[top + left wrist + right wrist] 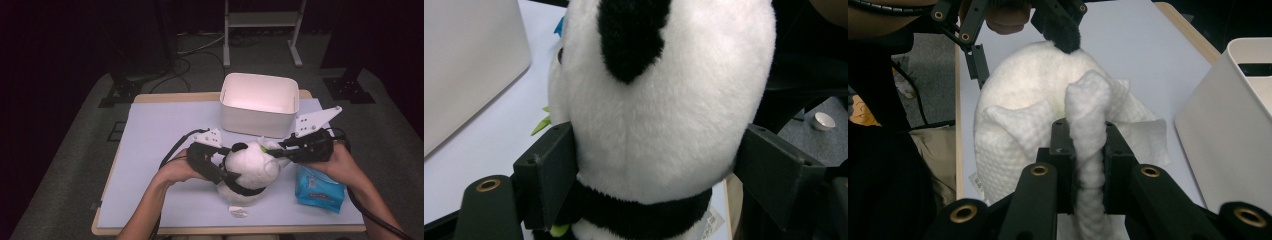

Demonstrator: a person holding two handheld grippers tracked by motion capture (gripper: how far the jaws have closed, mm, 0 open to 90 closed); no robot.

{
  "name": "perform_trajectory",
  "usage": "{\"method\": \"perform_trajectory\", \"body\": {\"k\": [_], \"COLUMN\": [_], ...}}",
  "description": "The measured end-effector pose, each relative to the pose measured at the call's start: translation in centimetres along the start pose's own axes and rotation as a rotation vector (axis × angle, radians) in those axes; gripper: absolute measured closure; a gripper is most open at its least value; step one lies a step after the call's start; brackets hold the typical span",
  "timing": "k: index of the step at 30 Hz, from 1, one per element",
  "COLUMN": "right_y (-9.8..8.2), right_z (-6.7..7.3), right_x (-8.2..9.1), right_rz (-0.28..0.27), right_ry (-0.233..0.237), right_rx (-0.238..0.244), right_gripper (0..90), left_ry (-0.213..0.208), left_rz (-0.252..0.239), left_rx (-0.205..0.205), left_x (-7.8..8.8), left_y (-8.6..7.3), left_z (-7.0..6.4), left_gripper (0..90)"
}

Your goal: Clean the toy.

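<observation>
A black and white panda plush [250, 167] stands at the table's middle front. My left gripper [234, 181] comes in from the left, its jaws wide around the plush's neck [664, 150], both pads against the fur. A white tissue [1088, 100] is draped over the panda's face, below its black ear [1064, 37]. My right gripper [1087, 145] is shut on a bunched fold of that tissue; in the high view it [274, 151] reaches the panda's head from the right.
A white bin [260, 102] stands behind the panda, close to the right gripper. A blue tissue pack [320, 189] lies under the right hand. A small white scrap [239, 211] lies by the front edge. A pale mat [160, 135] covers the table.
</observation>
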State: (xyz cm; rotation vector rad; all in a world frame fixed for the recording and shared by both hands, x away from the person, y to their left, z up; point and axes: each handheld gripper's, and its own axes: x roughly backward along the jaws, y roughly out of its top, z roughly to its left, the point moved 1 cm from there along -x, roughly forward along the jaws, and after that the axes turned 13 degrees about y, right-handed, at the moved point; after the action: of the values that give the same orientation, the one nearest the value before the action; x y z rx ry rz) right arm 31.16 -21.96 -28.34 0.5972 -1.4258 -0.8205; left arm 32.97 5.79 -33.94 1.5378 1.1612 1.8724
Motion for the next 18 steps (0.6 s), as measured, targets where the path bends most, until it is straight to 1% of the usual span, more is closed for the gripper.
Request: {"method": "perform_trajectory", "body": {"k": [3,4,6,7,8,12,15,16,17,18], "right_y": [-0.1,-0.1,0.1,0.3,0.6,2.0,3.2,3.6,3.8,4.0], "right_z": [0.1,0.1,0.2,0.2,0.2,0.4,0.7,0.9,1.1,1.2], "right_x": [0.2,0.4,0.7,0.9,1.2,1.1,0.7,0.3,0.0,-0.4], "right_rz": [-0.003,-0.003,-0.024,-0.038,-0.058,-0.068,-0.056,-0.041,-0.030,-0.002], "right_ry": [-0.003,-0.012,-0.003,-0.012,-0.008,-0.004,0.006,0.016,0.015,0.011], "right_rx": [-0.005,-0.004,-0.004,-0.003,0.002,0.027,0.053,0.060,0.068,0.078], "right_gripper": [79.0,79.1,79.7,79.9,80.2,80.7,81.1,81.1,81.1,81.0], "left_ry": [0.000,-0.003,-0.002,-0.003,-0.005,-0.007,-0.006,-0.005,-0.007,-0.007], "left_rz": [-0.016,-0.020,-0.027,-0.026,-0.029,-0.025,-0.028,-0.029,-0.028,-0.030], "left_rx": [-0.009,-0.013,-0.023,-0.029,-0.033,-0.057,-0.064,-0.066,-0.063,-0.061], "left_x": [0.0,0.0,0.0,0.0,0.0,-0.2,-0.5,-0.5,-0.5,-0.4], "left_y": [0.1,0.1,0.3,0.4,0.5,0.9,1.2,1.2,1.2,1.1], "left_z": [-0.1,-0.2,-0.3,-0.4,-0.4,-0.8,-1.1,-1.1,-1.1,-1.0], "left_gripper": [29.0,32.0,35.9,36.9,37.8,38.3,38.5,38.6,38.8,39.0]}}
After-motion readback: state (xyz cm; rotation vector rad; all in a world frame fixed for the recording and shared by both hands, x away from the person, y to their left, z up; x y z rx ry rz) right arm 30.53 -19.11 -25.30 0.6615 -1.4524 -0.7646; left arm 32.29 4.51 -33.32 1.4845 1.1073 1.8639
